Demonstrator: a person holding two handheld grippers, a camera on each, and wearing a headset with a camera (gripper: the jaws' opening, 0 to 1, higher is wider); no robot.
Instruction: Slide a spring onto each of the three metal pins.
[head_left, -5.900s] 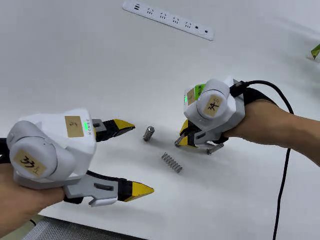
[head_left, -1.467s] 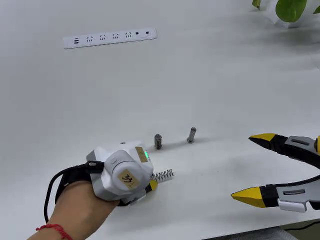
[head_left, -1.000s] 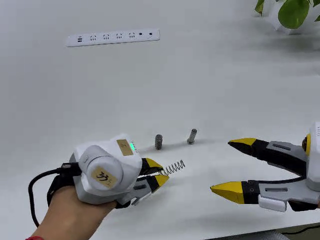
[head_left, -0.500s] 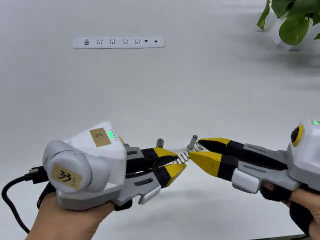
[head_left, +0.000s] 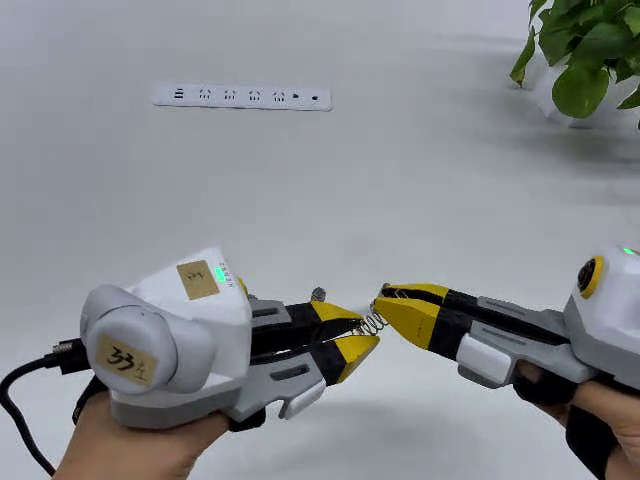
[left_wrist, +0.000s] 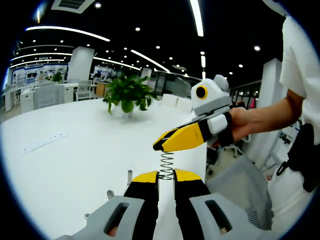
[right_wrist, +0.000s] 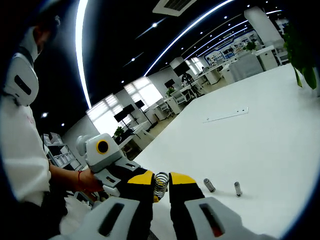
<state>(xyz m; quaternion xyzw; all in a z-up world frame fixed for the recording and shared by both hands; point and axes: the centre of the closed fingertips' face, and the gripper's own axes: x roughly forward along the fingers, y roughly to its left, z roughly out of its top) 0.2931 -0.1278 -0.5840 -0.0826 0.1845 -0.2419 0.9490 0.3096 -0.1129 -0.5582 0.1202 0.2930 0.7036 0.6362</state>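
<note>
Okay, small coiled steel spring (head_left: 374, 322) held midair over white table (head_left: 300, 180), left gripper (head_left: 366, 332) clamping one end, right gripper (head_left: 381, 299) pinching the other. Short metal pins (right_wrist: 238, 188) stand below on table; head view hides them mostly behind left jaws, third pin hard to make out.

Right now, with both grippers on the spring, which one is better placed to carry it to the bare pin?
Probably the right gripper: the bare pin stands close ahead of its jaws, which are shut on the spring. The left gripper also grips it.
</note>
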